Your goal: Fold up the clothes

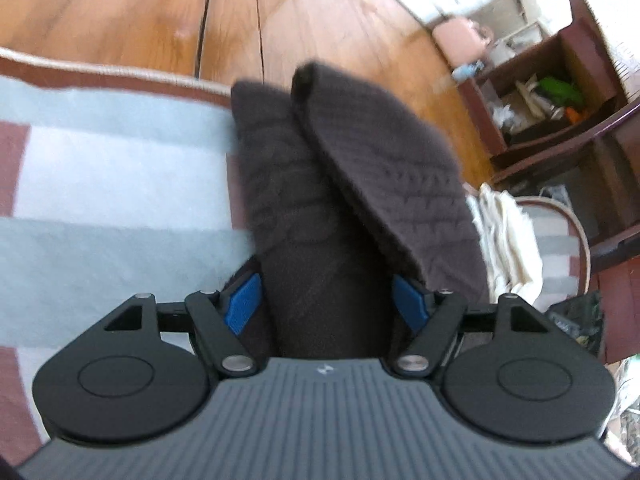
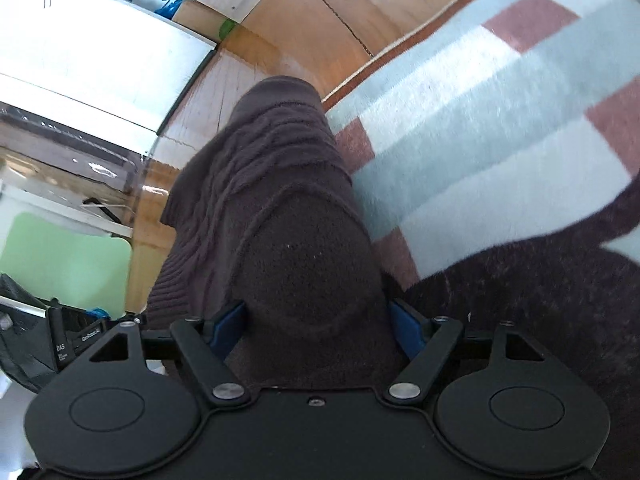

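A dark brown knitted garment lies in thick folds on a striped blanket, and one ribbed end stands up in front of my left gripper. Its blue pads stand wide apart with the knit bunched between them, so it is open. In the right wrist view the same brown garment is heaped in a mound between the blue pads of my right gripper. That gripper is open too, its jaws spread wide. More of the garment spreads flat to the right.
The blanket has pale blue, white and reddish blocks and ends at a wooden floor. A dark wood shelf with small items stands at the right, with cream cloth beside it. In the right wrist view, a green panel sits at the left.
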Demonstrator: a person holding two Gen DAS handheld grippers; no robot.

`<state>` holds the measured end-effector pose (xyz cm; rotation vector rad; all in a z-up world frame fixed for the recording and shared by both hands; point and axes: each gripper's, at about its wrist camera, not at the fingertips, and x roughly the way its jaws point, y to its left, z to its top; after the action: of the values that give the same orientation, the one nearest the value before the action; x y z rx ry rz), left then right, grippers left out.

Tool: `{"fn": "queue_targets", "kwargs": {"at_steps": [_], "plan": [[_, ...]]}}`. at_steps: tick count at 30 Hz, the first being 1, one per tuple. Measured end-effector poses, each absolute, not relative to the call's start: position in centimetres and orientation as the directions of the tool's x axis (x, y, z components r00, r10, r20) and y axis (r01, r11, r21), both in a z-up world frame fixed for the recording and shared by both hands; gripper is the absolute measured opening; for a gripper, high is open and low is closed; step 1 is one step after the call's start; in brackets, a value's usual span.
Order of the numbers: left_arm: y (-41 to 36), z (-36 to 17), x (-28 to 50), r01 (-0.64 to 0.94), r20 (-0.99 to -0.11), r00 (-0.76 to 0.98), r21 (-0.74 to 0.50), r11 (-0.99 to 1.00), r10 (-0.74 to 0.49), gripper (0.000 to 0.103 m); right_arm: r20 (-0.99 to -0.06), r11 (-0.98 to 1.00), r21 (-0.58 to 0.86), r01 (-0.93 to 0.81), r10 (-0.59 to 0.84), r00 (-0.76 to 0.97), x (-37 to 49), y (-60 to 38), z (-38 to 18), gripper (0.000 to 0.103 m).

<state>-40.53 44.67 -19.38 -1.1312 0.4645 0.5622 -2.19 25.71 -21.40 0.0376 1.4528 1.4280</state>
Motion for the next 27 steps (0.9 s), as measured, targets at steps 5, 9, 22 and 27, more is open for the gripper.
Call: {"fn": "queue_targets", "kwargs": {"at_steps": [5, 9, 22, 27], "plan": [[45.0, -19.3, -41.0, -0.608, -0.585, 0.791, -0.726, 0.322, 0.178, 0.073, -0.592, 0.292, 0.775, -0.561, 0.647, -0.480, -2.0, 25.7, -22.5, 0.083], [45.0, -20.1, -40.9, -0.560, -0.550, 0.826, -0.775, 0.294, 0.123, 0.080, -0.592, 0.289, 0.773, -0.565, 0.650, -0.477, -1.9, 25.6, -22.4, 0.084], [43.9, -21.7, -37.7, -0.578, -0.593, 0.802, -0.744, 0.336, 0.067, 0.096, -0.619, 0.222, 0.732, -0.644, 0.612, -0.493, -3.7, 24.8, -21.7, 0.092], [43.0, -18.9, -34.5, -0.648, -0.669, 0.717, -0.537, 0.540, 0.194, 0.032, -0.640, 0.205, 0.683, -0.701, 0.630, -0.440, -5.3, 25.9, -20.9, 0.075]]}}
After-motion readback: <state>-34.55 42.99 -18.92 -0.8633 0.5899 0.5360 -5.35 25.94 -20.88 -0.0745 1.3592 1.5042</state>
